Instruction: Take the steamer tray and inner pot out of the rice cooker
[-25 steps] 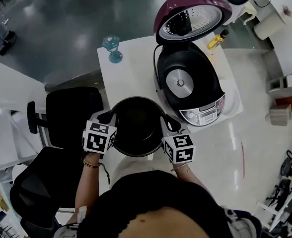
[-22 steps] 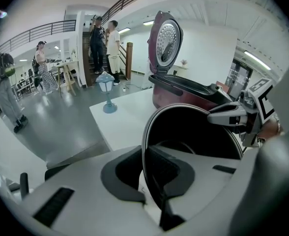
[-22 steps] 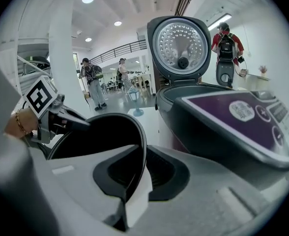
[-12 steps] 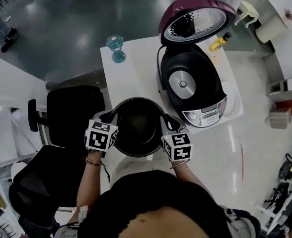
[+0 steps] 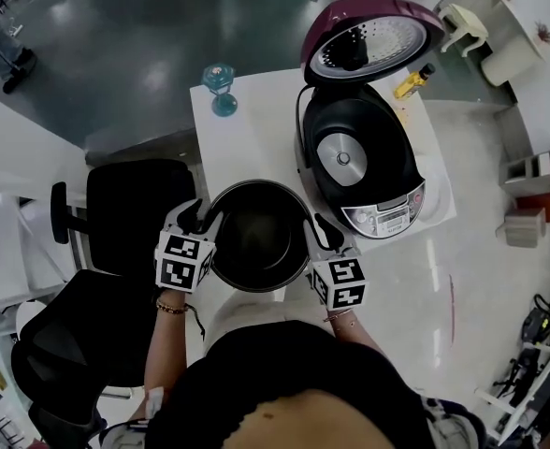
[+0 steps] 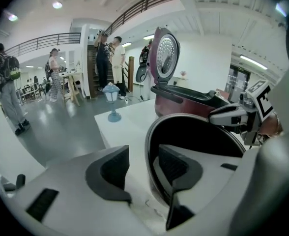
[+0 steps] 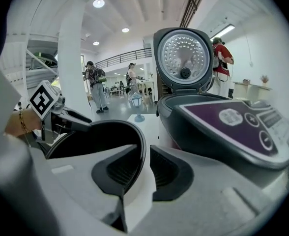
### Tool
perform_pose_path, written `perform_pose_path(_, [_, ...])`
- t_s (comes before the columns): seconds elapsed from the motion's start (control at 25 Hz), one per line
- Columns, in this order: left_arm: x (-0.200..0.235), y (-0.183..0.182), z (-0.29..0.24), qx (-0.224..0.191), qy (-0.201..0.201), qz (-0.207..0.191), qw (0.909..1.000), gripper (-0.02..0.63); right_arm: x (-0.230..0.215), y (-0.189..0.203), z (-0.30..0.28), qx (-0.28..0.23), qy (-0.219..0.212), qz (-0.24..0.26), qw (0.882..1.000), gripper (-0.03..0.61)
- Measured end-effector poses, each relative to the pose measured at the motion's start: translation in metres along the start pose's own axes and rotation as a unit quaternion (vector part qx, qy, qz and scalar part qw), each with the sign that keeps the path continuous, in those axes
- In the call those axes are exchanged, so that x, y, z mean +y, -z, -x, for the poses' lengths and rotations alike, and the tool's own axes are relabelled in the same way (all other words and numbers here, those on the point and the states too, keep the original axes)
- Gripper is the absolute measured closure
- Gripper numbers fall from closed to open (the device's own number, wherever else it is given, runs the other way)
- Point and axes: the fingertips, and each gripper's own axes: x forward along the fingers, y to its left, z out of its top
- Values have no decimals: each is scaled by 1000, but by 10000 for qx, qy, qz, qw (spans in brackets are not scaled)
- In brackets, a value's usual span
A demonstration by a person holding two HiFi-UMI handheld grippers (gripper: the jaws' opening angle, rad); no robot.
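The black inner pot (image 5: 256, 241) stands empty on the white table (image 5: 247, 129), in front of the open maroon rice cooker (image 5: 359, 162). My left gripper (image 5: 200, 216) straddles the pot's left rim; its jaws are opening, and the rim (image 6: 152, 132) stands between the pads without being pressed. My left gripper (image 6: 142, 167) shows a clear gap on the outer side. My right gripper (image 5: 318, 229) is on the right rim, one pad inside and one outside; its jaws are starting to open but still sit close against the pot (image 7: 102, 136). No steamer tray is in view.
The cooker's lid (image 5: 369, 36) stands raised, and the bare heating plate (image 5: 340, 157) shows in its well. A blue goblet (image 5: 219, 87) and a yellow bottle (image 5: 411, 78) stand at the table's far side. Black chairs (image 5: 135, 213) stand left of the table.
The left gripper's jaws have spread apart off the pot's rim. The pot has stayed where it stands on the table, and the right gripper has barely moved.
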Motion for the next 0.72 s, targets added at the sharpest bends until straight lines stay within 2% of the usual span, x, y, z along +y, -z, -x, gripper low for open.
perform_pose_path(0.12, [12, -11, 25, -480, -251, 322, 9980, 445, -2, -4, 16, -128, -124, -135, 9997, 517])
perform_pose_path(0.2, [14, -24, 47, -985, -358, 531, 9931, 448, -2, -15, 31, -450, -243, -242, 9984, 517])
perform_pose_path(0.24, [14, -32, 58, -1286, -400, 641, 9888, 454, -1, -23, 38, -656, -328, -315, 9968, 517])
perform_pose_path(0.32, [13, -44, 82, -1881, -535, 932, 9763, 559, 3, -37, 53, -1056, -503, -493, 9919, 517])
perform_pose_path(0.4, [11, -52, 105, -2342, -703, 1185, 9624, 583, 7, -52, 67, -1425, -643, -548, 9862, 518])
perform_pose_path(0.52, [4, -61, 140, -2789, -1086, 1194, 9467, 591, 16, -74, 84, -1901, -755, -244, 9785, 518])
perform_pose_path(0.72, [-12, -69, 174, -3234, -1507, 925, 9296, 591, 27, -90, 96, -2274, -953, -138, 9690, 520])
